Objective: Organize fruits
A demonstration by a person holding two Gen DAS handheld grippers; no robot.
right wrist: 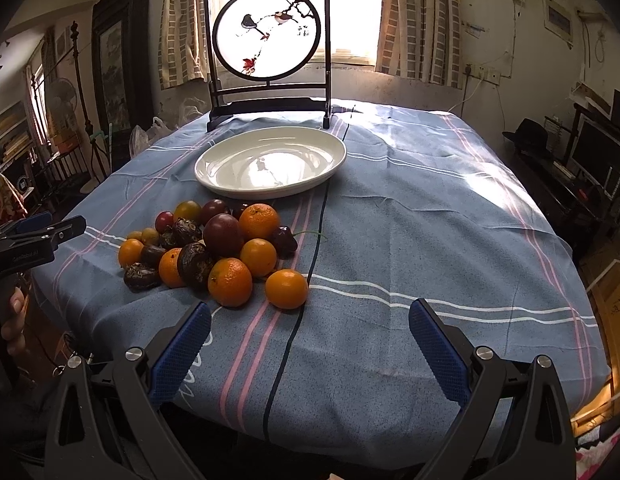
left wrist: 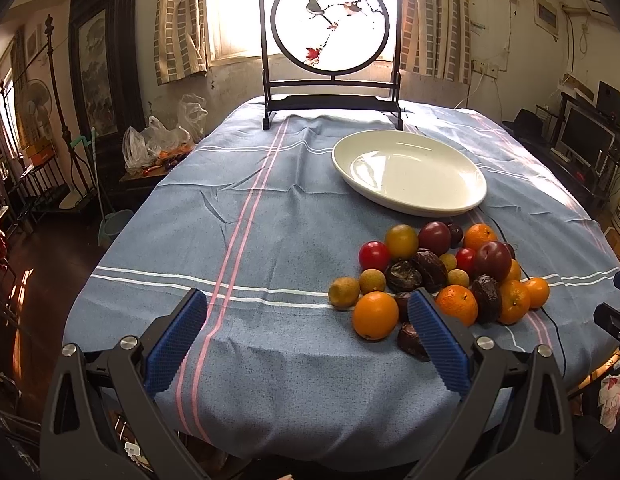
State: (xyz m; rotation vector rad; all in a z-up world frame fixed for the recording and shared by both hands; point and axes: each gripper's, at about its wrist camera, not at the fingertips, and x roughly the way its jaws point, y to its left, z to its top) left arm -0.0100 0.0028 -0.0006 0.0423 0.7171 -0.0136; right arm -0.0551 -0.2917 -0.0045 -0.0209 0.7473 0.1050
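A heap of mixed fruit [left wrist: 437,276] lies on the blue striped tablecloth [left wrist: 270,216], just in front of a white oval plate [left wrist: 409,170] that holds nothing. The pile mixes oranges [right wrist: 230,282], dark red plums [right wrist: 223,235], small red and yellowish round fruits, and wrinkled dark brown ones, all touching or stacked against each other; one orange [right wrist: 286,289] sits at the near right edge of the heap beside a thin black cable [right wrist: 310,256] running across the cloth. The left gripper [left wrist: 310,336] hovers low over the near table edge with its blue-padded jaws spread wide and nothing between them, its right pad just in front of the pile. The right gripper [right wrist: 310,344] is likewise wide apart and empty, to the right of the fruit. Behind the plate stands a dark-framed round bird screen [left wrist: 329,20].
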